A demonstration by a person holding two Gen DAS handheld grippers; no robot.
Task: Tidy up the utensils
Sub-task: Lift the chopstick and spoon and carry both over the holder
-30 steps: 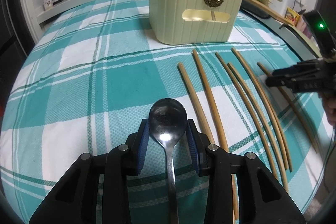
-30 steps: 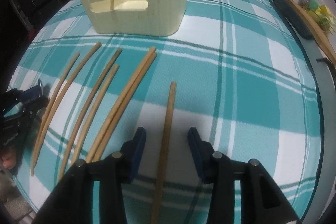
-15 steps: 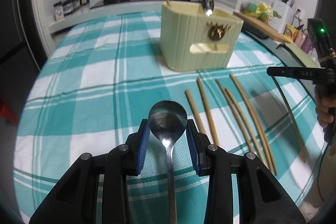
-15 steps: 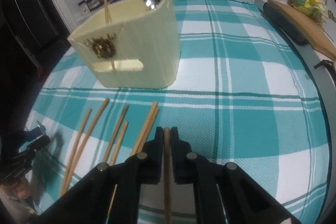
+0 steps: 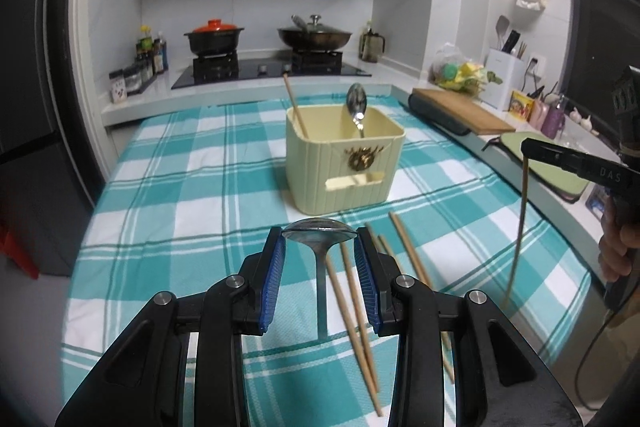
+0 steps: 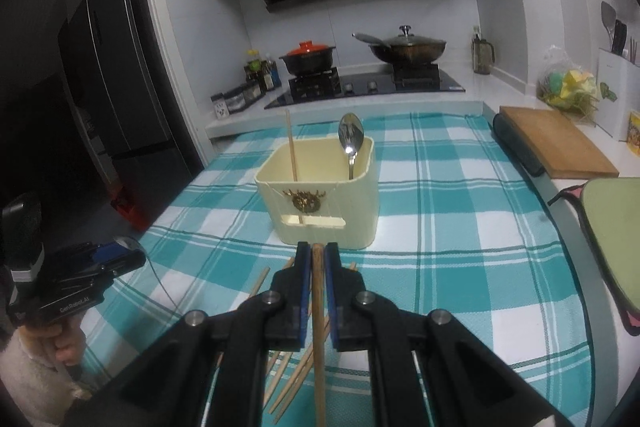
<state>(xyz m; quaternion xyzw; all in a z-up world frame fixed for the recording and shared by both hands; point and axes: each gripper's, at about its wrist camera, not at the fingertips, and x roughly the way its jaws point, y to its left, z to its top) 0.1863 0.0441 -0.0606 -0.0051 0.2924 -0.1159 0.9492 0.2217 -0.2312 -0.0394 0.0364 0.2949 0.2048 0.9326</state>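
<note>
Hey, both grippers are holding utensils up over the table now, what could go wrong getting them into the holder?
1. The left gripper pinches only the spoon bowl's edges; the handle hangs free, so it might twist or slip.
2. The right gripper holds one chopstick at its top; the long dangling end could swing and hit the holder wall.
3. The holder already has a spoon and a chopstick inside, which could block entry.
</note>
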